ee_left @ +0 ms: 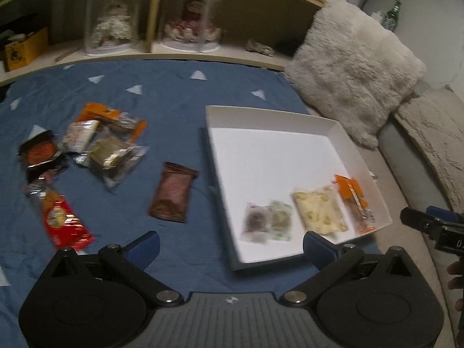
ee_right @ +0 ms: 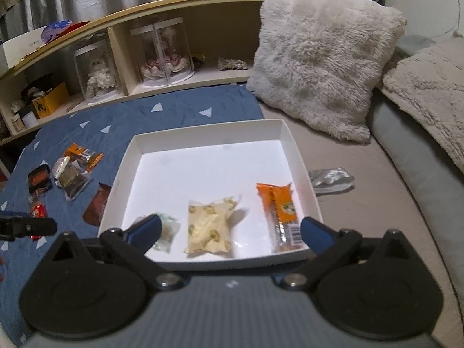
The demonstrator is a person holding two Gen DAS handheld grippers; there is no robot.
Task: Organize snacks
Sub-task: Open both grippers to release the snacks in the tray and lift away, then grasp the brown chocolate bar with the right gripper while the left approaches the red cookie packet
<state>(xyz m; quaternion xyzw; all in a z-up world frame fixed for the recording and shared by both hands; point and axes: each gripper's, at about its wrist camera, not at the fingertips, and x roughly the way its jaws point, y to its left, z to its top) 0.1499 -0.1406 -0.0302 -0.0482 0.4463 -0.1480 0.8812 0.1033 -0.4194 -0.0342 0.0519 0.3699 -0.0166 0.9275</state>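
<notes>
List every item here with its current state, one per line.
White box: open, partly filled.
Orange bar: inside box, flat.
Yellow packet: inside box, flat.
Two small clear packets: inside box, side by side.
Brown packet: on blue blanket, outside box.
Red packet: on blanket.
Snack pile: unsorted on blanket.
Left claw: open, empty.
Right claw: open, empty.

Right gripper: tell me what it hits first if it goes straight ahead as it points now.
Most likely the yellow patterned packet in the white box; it lies between the open fingers of the right gripper, past the box's near rim. Depth is unclear, so it may clip that rim first.
</notes>
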